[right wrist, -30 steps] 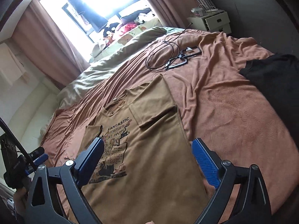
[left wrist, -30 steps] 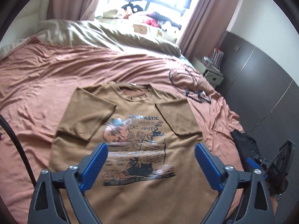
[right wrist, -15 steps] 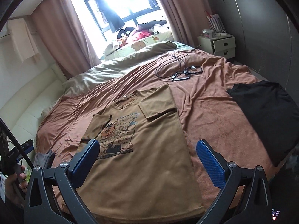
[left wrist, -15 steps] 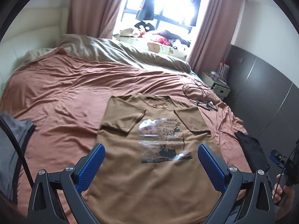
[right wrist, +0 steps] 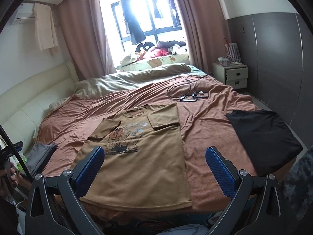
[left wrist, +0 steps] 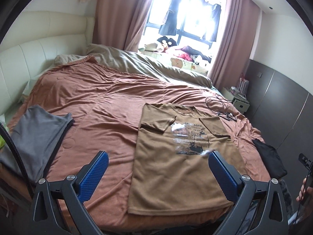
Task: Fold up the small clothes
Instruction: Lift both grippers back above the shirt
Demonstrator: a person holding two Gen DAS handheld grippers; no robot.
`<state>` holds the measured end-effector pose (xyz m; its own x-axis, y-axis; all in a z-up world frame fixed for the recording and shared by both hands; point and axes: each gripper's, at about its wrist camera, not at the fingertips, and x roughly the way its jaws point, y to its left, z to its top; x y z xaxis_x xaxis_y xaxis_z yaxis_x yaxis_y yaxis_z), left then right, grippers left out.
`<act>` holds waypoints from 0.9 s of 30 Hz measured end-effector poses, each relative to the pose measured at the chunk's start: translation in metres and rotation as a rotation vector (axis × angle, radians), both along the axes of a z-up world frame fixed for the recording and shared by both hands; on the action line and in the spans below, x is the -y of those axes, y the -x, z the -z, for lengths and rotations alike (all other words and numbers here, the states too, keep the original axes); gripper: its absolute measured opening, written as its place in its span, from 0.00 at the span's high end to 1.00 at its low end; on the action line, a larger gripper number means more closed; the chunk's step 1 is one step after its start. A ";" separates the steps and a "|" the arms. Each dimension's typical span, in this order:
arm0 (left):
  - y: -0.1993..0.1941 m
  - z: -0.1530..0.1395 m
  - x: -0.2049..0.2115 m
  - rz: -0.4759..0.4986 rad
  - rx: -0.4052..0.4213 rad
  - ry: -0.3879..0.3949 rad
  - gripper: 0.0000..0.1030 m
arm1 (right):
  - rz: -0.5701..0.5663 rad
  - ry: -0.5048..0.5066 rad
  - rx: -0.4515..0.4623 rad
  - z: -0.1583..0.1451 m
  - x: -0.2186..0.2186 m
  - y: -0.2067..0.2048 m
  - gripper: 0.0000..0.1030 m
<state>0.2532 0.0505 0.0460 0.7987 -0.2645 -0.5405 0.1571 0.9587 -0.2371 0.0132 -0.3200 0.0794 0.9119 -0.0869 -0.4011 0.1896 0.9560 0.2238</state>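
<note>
A brown T-shirt (left wrist: 182,156) (right wrist: 144,156) with a dark cartoon print lies flat, face up, on the rust-coloured bedspread (left wrist: 101,105) (right wrist: 207,121). Both short sleeves are folded in over the chest, and the hem lies near the bed's front edge. My left gripper (left wrist: 158,173) hangs open above the front edge, its right finger over the shirt's lower right side. My right gripper (right wrist: 154,168) is open too, held above the shirt's lower half. Neither holds anything.
A grey garment (left wrist: 37,137) (right wrist: 39,152) lies at the bed's left edge and a black one (left wrist: 270,156) (right wrist: 264,133) at the right edge. Black cables (left wrist: 221,107) (right wrist: 185,92) lie beyond the shirt. An olive duvet (left wrist: 152,66), a nightstand (right wrist: 232,74) and a dark wardrobe (right wrist: 273,62) stand behind.
Both grippers have pulled back and up from the shirt, so the whole shirt and more of the room show. The left view has swung left, revealing the grey garment.
</note>
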 end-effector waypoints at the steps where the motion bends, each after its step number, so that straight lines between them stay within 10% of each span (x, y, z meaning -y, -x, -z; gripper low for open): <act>1: 0.007 0.001 -0.003 -0.001 0.003 0.007 0.00 | 0.002 0.013 0.004 0.002 -0.003 0.007 0.00; 15: 0.091 0.033 -0.030 -0.062 0.044 -0.063 0.00 | -0.052 0.041 -0.004 0.046 -0.007 0.080 0.00; 27: 0.082 0.092 -0.051 -0.090 -0.063 -0.020 0.00 | -0.052 -0.058 -0.130 0.092 0.025 0.037 0.00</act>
